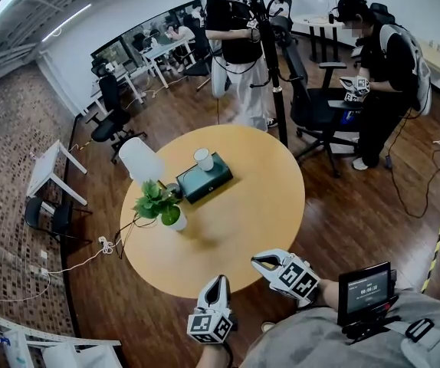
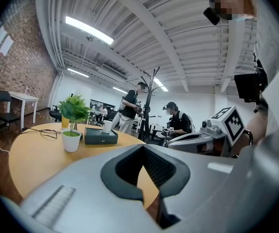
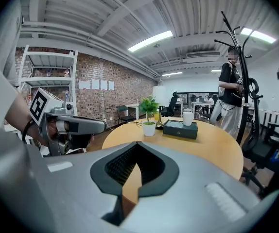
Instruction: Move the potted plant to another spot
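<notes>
- Round wooden desk [image 1: 258, 205] fills the middle of the head view. A standing person [image 1: 234, 37] and a second person [image 1: 385, 75] are beyond its far side.
- Right gripper [image 1: 257, 262] sits over the desk's near edge. Its jaws are closed together with nothing between them.
- Left gripper [image 1: 219, 280] is just beside it on the left, at the near rim. Its jaws are also closed and empty.
- Dark green box [image 1: 205, 179] lies flat on the far-left part of the desk.
- Potted plant [image 1: 161, 204] has green leaves in a white pot. It stands upright near the desk's left edge, just in front of the box and well apart from both grippers.
- White cup [image 1: 203, 159] stands upright on top of the box.
- Thin cable [image 2: 42, 132] lies on the desk near the plant.
</notes>
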`<action>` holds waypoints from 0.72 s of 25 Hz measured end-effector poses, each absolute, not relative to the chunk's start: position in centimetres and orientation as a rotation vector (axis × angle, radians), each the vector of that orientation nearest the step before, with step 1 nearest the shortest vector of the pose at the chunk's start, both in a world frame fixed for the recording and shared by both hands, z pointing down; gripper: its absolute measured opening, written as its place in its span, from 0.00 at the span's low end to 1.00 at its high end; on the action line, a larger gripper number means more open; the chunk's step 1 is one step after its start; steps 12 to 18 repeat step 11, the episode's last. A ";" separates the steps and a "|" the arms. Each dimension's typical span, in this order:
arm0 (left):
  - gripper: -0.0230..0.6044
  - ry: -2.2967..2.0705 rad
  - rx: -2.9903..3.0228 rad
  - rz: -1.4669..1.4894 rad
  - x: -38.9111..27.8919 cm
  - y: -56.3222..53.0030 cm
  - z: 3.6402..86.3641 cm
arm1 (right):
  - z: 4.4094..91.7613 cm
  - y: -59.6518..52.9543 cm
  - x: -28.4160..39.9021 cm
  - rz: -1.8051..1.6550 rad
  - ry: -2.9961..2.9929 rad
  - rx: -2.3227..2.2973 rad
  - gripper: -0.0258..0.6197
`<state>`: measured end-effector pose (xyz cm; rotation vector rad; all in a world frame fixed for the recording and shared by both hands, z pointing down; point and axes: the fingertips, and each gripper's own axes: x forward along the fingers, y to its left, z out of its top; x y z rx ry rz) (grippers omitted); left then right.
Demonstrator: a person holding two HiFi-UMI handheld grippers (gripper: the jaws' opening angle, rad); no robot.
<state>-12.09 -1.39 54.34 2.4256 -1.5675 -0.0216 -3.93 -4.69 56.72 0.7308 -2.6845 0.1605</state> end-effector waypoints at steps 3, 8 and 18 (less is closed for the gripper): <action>0.04 -1.565 2.420 -0.020 -11.9 -1.2 54.5 | 56.8 -4.6 -3.9 0.162 -2.682 0.729 0.05; 0.04 -1.557 2.414 -0.022 -11.3 -1.4 54.9 | 57.2 -4.8 -3.6 0.171 -2.681 0.733 0.05; 0.04 -1.546 2.419 -0.025 -10.8 -1.8 55.1 | 57.4 -5.2 -3.4 0.173 -2.682 0.742 0.05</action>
